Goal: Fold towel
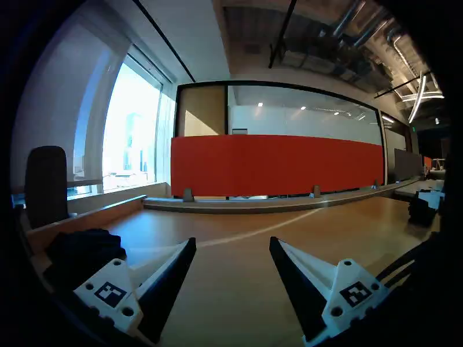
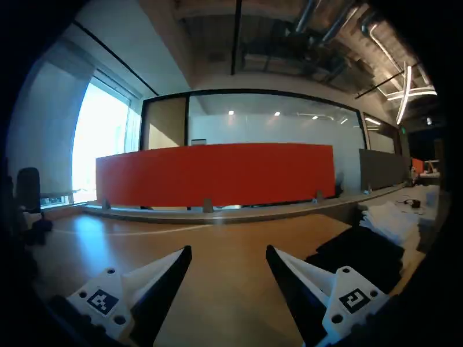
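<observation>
While left tool [image 1: 232,239] and right tool [image 2: 228,247] hover released, empty, above the bench [image 1: 243,283], best next: reach dark towel pile [image 2: 359,254], lower right, pinching one top layer only.

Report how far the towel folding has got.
Done, apparently: a black stack and a white stack of folded cloth lie at the right of the right gripper view. In hand: nothing; the left gripper and right gripper are open over the wooden table. Still to do: a dark crumpled heap looks unfolded.
</observation>
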`<act>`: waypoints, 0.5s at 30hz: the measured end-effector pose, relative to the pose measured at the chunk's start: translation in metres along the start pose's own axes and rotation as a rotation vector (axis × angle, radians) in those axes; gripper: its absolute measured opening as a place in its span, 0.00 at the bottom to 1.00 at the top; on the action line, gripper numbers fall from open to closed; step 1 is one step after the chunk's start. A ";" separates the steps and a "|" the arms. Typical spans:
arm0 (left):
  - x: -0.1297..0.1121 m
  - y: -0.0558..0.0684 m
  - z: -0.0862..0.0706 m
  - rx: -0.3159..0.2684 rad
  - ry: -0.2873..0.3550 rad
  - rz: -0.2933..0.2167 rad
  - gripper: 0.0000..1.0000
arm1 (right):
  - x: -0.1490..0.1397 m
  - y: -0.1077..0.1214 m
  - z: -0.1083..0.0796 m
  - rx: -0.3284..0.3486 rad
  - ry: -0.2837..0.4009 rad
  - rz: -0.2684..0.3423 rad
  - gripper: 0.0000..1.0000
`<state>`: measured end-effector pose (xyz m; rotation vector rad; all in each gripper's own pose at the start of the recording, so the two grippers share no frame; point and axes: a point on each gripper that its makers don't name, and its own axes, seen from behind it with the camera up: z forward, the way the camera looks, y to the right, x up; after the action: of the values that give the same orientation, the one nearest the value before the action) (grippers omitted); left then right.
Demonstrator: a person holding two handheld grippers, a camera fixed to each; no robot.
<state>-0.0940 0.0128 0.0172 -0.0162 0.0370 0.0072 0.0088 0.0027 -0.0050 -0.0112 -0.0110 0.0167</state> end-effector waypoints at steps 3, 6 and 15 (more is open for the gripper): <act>0.000 0.000 0.000 0.000 0.000 0.000 0.94 | -0.001 -0.004 0.000 0.005 -0.001 -0.016 1.00; 0.000 0.000 0.000 0.000 0.000 0.000 0.94 | -0.002 -0.008 -0.001 0.012 -0.002 -0.031 1.00; 0.001 0.000 0.000 0.000 0.000 0.000 0.94 | -0.002 -0.013 0.000 0.015 -0.003 -0.035 1.00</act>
<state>-0.0935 0.0128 0.0172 -0.0160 0.0371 0.0071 0.0070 -0.0101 -0.0045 0.0037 -0.0144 -0.0186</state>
